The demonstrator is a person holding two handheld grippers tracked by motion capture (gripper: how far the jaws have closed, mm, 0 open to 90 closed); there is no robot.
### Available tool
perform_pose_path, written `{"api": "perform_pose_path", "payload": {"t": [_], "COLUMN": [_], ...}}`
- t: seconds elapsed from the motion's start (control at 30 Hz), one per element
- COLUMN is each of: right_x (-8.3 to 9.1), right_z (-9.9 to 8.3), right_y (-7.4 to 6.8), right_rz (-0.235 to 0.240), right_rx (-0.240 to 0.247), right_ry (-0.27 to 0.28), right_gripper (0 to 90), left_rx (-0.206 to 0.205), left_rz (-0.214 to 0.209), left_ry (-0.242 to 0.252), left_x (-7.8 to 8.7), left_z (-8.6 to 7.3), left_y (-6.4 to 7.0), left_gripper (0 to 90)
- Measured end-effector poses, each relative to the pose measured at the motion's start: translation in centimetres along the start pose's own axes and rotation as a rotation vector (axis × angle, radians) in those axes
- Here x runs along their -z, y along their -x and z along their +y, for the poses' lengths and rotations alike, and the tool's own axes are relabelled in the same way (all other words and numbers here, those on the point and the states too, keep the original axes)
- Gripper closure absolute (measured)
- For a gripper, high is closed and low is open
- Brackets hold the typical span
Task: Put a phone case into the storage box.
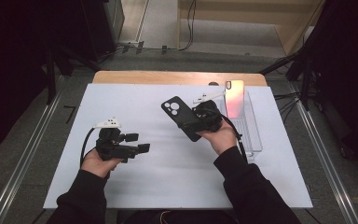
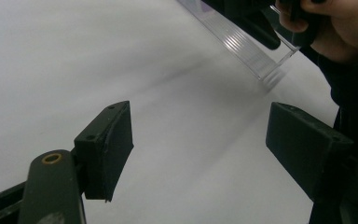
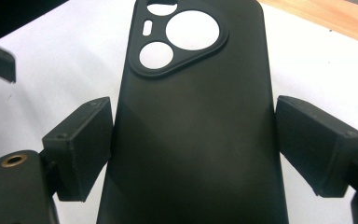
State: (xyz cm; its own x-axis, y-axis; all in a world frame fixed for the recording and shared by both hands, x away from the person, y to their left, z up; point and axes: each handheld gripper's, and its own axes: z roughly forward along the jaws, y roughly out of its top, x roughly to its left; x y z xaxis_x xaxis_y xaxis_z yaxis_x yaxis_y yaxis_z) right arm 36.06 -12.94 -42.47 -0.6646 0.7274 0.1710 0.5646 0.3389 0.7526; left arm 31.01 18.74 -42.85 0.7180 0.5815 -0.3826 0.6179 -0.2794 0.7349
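Black and matte, the phone case (image 3: 191, 121) stands right in front of the right gripper view's camera, its back toward the lens and its camera cutout at the far end, between the two pads (image 3: 81, 144). The left pad seems to press its edge; at the right pad a thin sliver of white shows, so full contact on that side cannot be confirmed, though the jaws stand only as wide as the case. In the high view the right gripper (image 1: 200, 123) carries the case (image 1: 182, 116) tilted, apparently clear of the white table (image 1: 158, 182), so the pick-up looks done. What remains, as a judgement, is to bring the case to where it belongs, possibly onto the phone (image 1: 234, 99) that stands upright in the clear rack (image 1: 251, 133) just beyond the right hand (image 1: 221, 137); the case hangs near that rack but apart from it, to its left. Nearer the person's left side, the left gripper (image 1: 137, 142) hovers low over bare table, jaws spread wide with nothing between them, as its own view confirms with only white surface between the pads (image 2: 109, 149) and the rack's corner (image 2: 261, 56) farther off. It is well apart from the case and has taken no part in the hold.
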Motion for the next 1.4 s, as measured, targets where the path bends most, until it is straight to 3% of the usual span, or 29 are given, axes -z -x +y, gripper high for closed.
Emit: {"api": "perform_pose_path", "payload": {"t": [0.33, 0.53, 0.83, 0.97, 1.23, 1.4], "right_x": [1.0, 1.2, 0.7, 0.4, 0.0, -0.3], "right_z": [-2.0, -2.9, -4.2, -4.8, -5.6, -5.9], "right_y": [-1.0, -1.9, -3.2, -3.4, -4.7, -5.1], "right_rz": [-0.015, -0.048, -0.08, -0.081, -0.109, -0.098], "right_rx": [-0.027, -0.043, -0.064, -0.096, -0.097, -0.119], "right_ry": [0.051, 0.076, 0.114, 0.128, 0.167, 0.189], "right_gripper": [12.5, 12.5, 12.5, 12.5, 12.5, 12.5], "left_rx": [0.044, 0.07, 0.073, 0.082, 0.138, 0.164], "left_rz": [-0.007, -0.022, -0.003, 0.009, 0.009, 0.003], "left_ry": [0.007, 0.018, 0.013, 0.014, 0.021, 0.023], "left_x": [-0.7, -1.0, -1.9, -2.4, -3.3, -3.9], "left_z": [1.3, 2.4, 3.8, 4.2, 5.0, 5.4], "left_y": [0.0, 0.0, 0.1, 0.1, -0.3, -0.3], "left_gripper": [23.6, 23.6, 23.6, 23.6, 23.6, 23.8]}}
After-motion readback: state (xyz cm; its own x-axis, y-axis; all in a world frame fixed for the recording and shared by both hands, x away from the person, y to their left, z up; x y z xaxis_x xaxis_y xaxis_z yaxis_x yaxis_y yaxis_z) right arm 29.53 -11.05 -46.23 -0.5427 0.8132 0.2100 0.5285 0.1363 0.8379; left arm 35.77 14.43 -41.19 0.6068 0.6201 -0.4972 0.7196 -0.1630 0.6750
